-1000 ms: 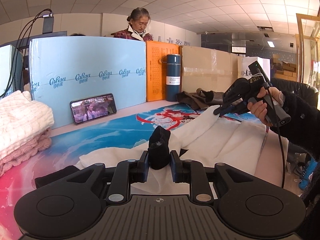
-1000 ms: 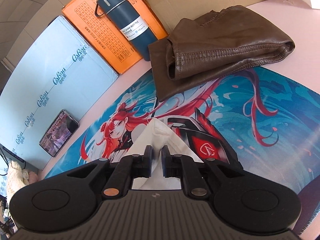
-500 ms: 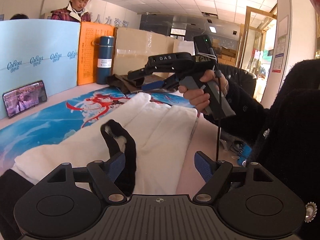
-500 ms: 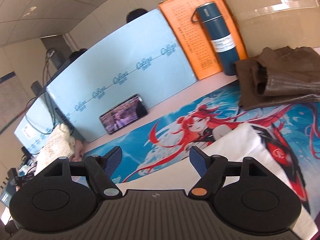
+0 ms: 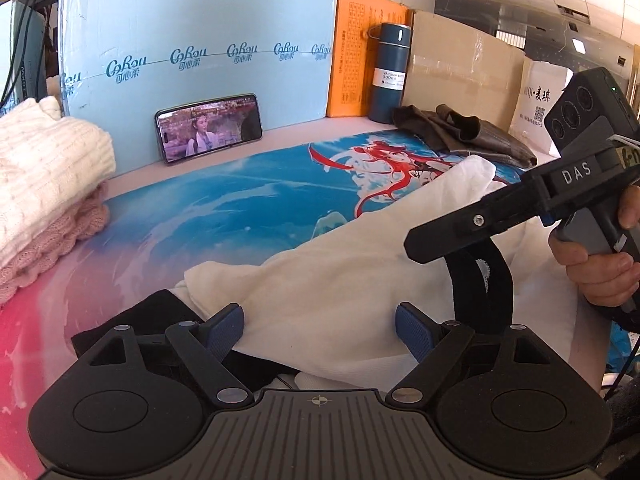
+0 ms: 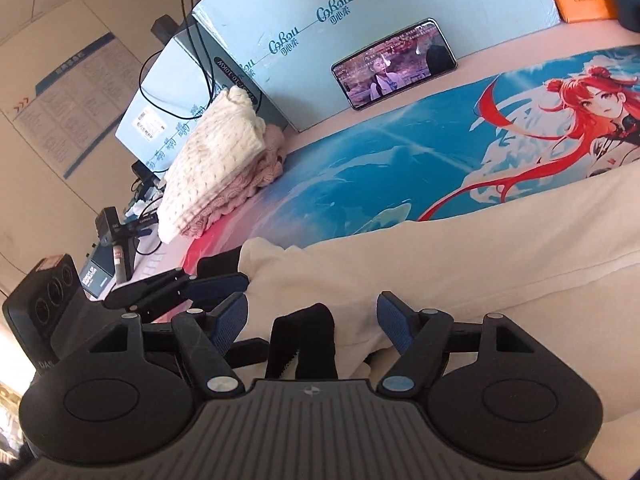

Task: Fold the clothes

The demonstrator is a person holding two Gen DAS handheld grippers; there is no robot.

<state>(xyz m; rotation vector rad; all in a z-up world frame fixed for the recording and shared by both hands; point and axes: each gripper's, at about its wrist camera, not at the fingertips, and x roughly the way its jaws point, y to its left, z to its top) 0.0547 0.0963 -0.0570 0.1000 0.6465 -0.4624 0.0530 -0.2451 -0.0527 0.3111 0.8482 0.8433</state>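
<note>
Both grippers, left gripper [image 5: 319, 330] and right gripper [image 6: 312, 320], are now hanging with fingers apart over the white garment [image 5: 360, 264], its black strap [image 6: 304, 336] at six o'clock, having released the cloth they pinched a second ago, suggesting one fold is laid.

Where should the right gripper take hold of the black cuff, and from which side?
Grip the black cuff on its raised loop, coming from the near table edge, as the open right gripper now points. The loop stands up off the white garment, between the jaws, so the fingers can probably close across it.
</note>
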